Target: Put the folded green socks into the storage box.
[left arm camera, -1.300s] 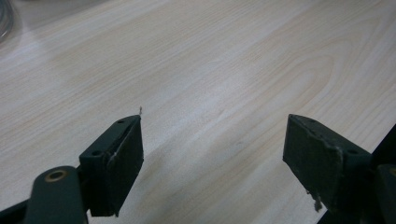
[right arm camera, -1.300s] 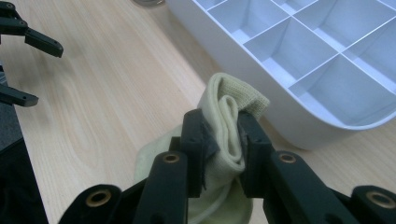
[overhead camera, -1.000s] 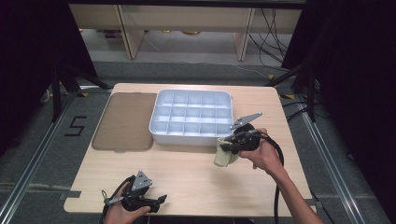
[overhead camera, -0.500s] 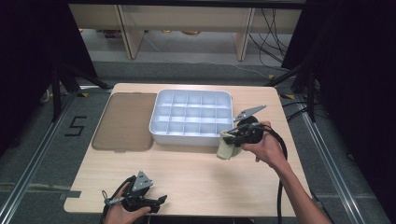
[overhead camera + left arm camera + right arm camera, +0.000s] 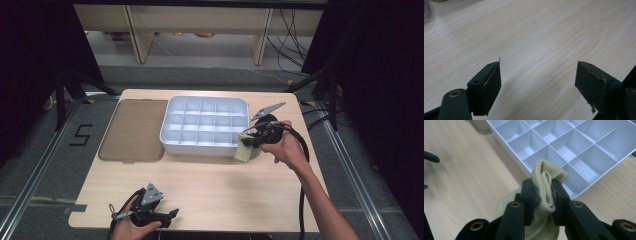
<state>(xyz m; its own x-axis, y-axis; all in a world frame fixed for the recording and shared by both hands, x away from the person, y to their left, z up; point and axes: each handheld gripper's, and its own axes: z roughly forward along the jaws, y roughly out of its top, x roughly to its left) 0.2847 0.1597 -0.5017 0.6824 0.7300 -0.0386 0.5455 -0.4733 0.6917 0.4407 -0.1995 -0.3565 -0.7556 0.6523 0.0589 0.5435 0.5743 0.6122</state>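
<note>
My right gripper (image 5: 250, 141) (image 5: 544, 195) is shut on a pale yellow sock (image 5: 245, 152) (image 5: 546, 185), folded into a bundle and pinched between the black pads. It hangs just off the table beside the near right corner of a white compartment tray (image 5: 172, 145) (image 5: 621, 155), whose cells look bare. My left gripper (image 5: 167, 216) (image 5: 537, 82) rests low at the table's near edge, jaws wide apart over bare wood.
A brown flat lid (image 5: 134, 130) lies left of the tray. The light wooden table (image 5: 225, 185) has free room between tray and near edge. A black cable (image 5: 302, 150) trails from the right gripper. Dark floor and shelving surround the table.
The right gripper has lifted the sock and carried it toward the tray's near right corner. The left gripper has stayed put.
</note>
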